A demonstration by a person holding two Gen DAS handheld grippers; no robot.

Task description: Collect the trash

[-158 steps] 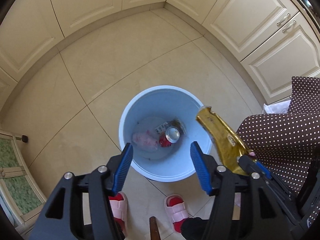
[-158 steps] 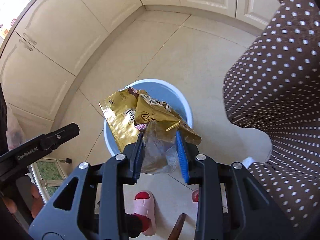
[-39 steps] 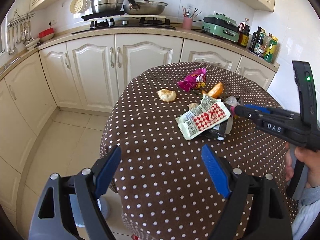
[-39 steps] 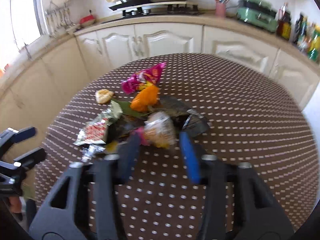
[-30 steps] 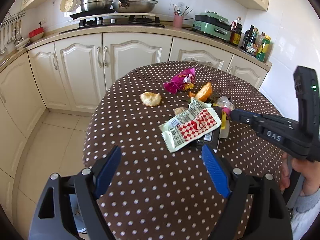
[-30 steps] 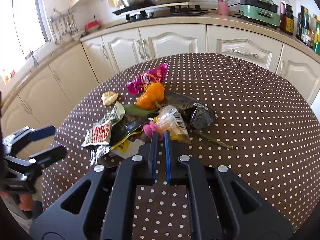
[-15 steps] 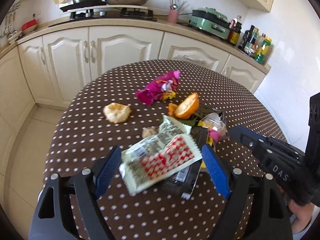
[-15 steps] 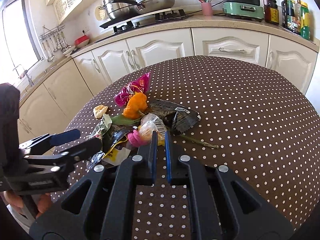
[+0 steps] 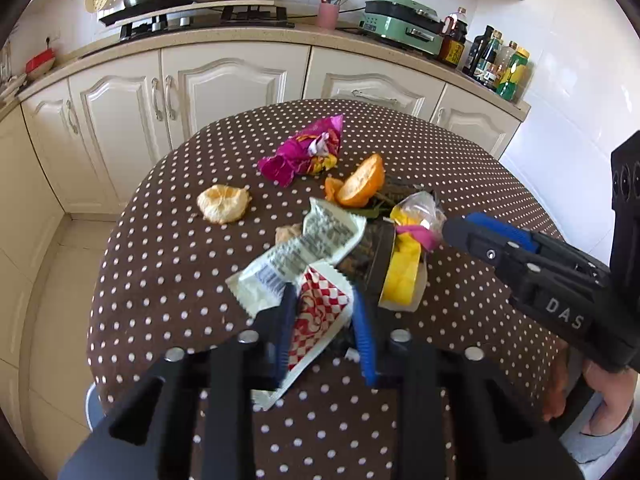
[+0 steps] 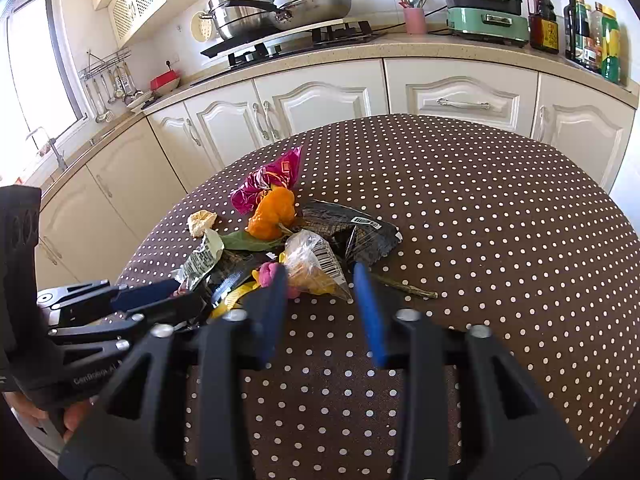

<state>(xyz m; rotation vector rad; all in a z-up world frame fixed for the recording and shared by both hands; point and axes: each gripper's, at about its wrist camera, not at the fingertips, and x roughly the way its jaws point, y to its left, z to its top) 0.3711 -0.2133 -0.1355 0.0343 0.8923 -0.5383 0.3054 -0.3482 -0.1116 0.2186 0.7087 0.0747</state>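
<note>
Left gripper (image 9: 324,312) newly around checkered wrapper (image 9: 316,312) (hidden from right view)

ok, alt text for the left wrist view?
The left gripper closes around a red-and-white checkered wrapper on a brown polka-dot table. Beyond lie orange peels and a magenta wrapper; the right gripper reaches in from the right.

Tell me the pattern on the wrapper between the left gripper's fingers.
Red-and-white checks on the wrapper, with a white edge; clearest in the left wrist view.
</note>
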